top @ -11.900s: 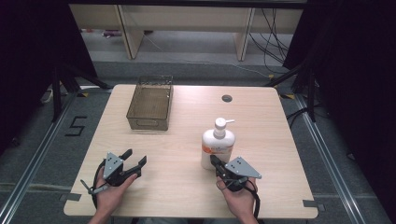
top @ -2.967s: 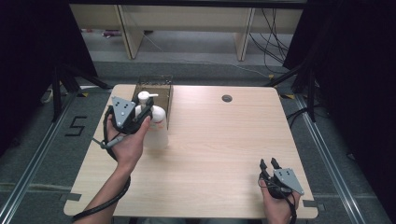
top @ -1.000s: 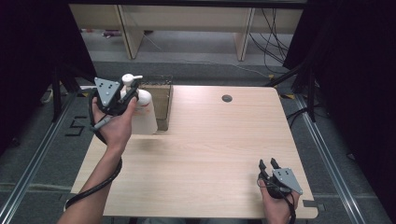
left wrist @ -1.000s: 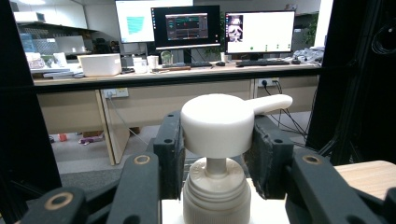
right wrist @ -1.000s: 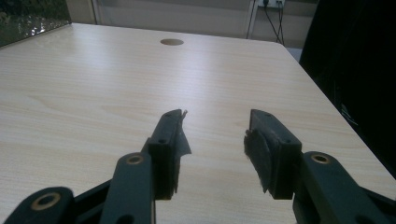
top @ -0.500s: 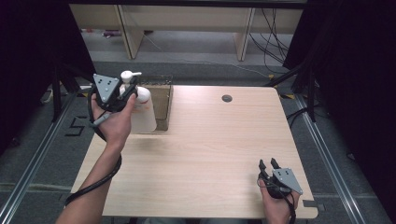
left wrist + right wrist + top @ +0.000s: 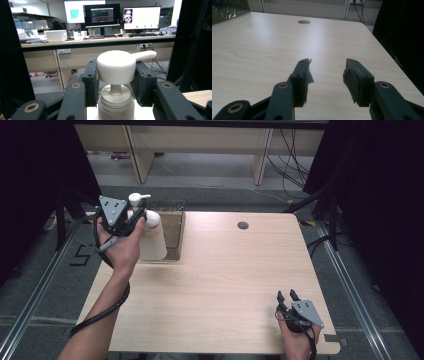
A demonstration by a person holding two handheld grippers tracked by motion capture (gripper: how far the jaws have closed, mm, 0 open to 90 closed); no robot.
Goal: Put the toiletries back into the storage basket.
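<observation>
At the left of the high view, we hold the left gripper (image 7: 134,220) raised at the near-left corner of the wire basket (image 7: 172,222), its jaws clenched on the neck of the pump bottle (image 7: 150,235). Over the last half second the bottle has barely moved. A few seconds ago it was lower and over the table in front of the basket; now it hangs beside the basket's left wall, near the table's left edge. We cannot tell from above whether its base is above the rim yet.

In the left gripper view the two black pads (image 7: 91,80) press in just below the white pump head (image 7: 117,66), on either side of the stem, and the spout points off to the right. The bottle sits upright in the grip.

We judge the lift to be nearly finished and the next step to be a carry rightward over the rim, then a lowering into the basket.

Further right, the table (image 7: 235,270) is bare wood with a small round grommet (image 7: 243,225). At the near-right corner the right gripper (image 7: 288,296) rests where it was a second ago, its jaws released and apart with nothing between them.
</observation>
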